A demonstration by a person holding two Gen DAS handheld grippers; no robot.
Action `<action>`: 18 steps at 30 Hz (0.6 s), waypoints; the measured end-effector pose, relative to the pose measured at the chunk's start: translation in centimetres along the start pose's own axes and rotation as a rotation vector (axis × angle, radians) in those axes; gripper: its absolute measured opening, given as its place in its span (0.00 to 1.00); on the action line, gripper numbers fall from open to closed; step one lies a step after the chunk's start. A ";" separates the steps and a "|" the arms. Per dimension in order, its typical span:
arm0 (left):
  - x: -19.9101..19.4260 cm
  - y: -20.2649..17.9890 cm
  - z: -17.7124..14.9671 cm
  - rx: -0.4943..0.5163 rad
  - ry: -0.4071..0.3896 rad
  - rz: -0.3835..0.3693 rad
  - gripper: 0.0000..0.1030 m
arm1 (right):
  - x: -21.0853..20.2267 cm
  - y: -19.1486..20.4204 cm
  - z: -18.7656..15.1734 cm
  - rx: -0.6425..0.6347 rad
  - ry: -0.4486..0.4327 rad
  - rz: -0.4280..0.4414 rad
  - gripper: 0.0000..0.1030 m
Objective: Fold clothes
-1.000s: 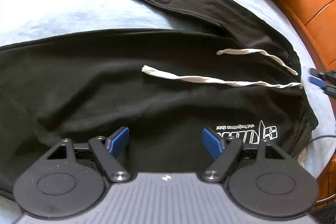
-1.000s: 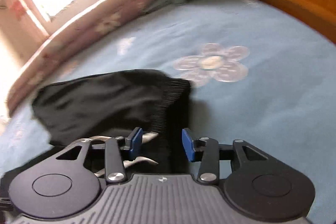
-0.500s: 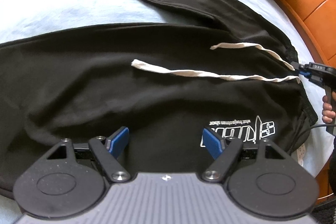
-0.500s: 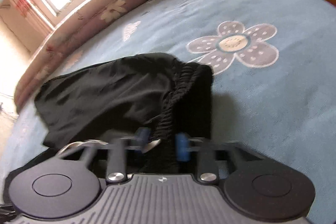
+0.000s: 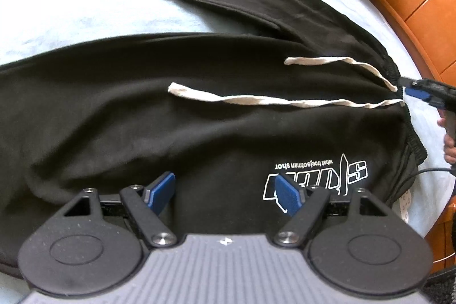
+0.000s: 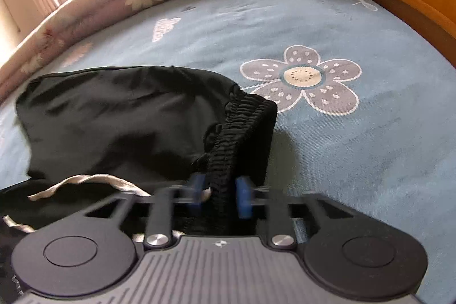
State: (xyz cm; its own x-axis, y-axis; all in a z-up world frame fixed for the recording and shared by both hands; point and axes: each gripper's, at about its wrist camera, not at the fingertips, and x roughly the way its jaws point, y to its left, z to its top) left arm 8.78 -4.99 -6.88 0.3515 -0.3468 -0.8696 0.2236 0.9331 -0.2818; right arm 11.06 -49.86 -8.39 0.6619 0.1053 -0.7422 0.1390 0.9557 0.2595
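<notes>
Blue floral bed [image 6: 356,150] carries black trousers [image 5: 142,118], spread flat for folding. Your left tool [image 5: 225,194] hovers spread over near leg. Your right tool [image 6: 218,197], jaws just opening, straddles waistband [image 6: 239,133] unpinched; regrip likely needed.

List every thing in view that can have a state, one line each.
Black pants: spread flat on bed, legs apart, unfolded.
Waistband: bunched, standing between right jaws.
Drawstring: untied, both ends loose on the fabric.
Left gripper: jaws open, nothing between them.
Right gripper: jaws just opened, waistband between, pads not pressing.
</notes>
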 end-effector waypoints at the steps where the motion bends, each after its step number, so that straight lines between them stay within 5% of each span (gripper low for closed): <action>1: -0.1 -0.1 0.1 0.008 -0.004 -0.007 0.75 | -0.9 0.2 -0.1 -0.006 -0.019 0.005 0.58; 3: -0.3 -0.4 0.3 0.025 -0.011 -0.026 0.75 | -3.2 1.0 -0.1 -0.019 -0.055 0.011 0.62; 5: -0.5 -0.8 0.3 0.048 -0.012 -0.056 0.75 | -5.1 2.4 -0.4 -0.041 -0.083 0.022 0.87; 9: -0.3 -1.5 -0.3 0.101 0.011 -0.110 0.75 | -6.1 6.2 -2.4 -0.099 -0.027 0.144 0.87; 18: 0.2 -0.4 -2.0 0.158 0.032 -0.174 0.76 | -2.9 11.6 -9.2 -0.208 0.171 0.128 0.91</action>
State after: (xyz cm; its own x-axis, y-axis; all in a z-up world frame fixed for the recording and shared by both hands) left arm 6.97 -5.22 -7.73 0.2671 -0.4958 -0.8263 0.4190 0.8319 -0.3638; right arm 3.99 -36.55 -8.85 0.5280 0.2563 -0.8096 -0.1034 0.9657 0.2382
